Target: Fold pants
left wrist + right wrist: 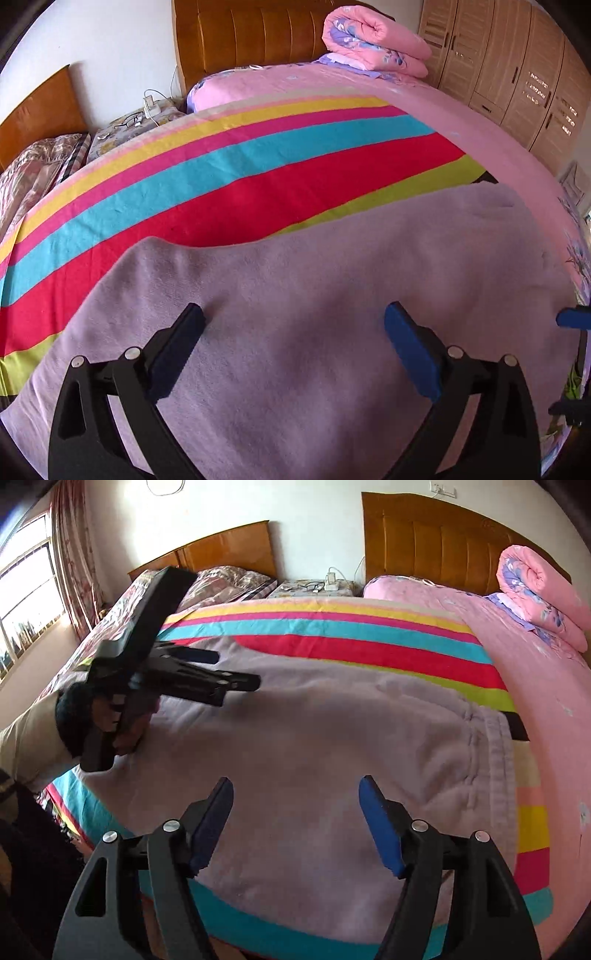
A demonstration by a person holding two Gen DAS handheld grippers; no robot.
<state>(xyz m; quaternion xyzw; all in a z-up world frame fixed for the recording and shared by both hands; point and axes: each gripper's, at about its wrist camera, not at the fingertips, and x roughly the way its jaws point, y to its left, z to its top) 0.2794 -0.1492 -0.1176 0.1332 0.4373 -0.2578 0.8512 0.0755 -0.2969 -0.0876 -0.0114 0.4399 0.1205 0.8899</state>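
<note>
The lilac pants (332, 738) lie flat on the striped blanket (369, 642), long axis running leftward from the waistband (495, 746), right gripper (295, 805) nearer the waistband, left gripper (293, 321) over the legs, both jaws wide and empty

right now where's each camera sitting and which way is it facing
Left wrist: on the left tongs, low over the lilac pants, facing the headboard and wardrobe; its open fingers show.
Right wrist: on the right tongs, facing the headboards and window; shows its open fingers and the left hand.
Shared: pants, striped sheet, rolled pink quilt.
</note>
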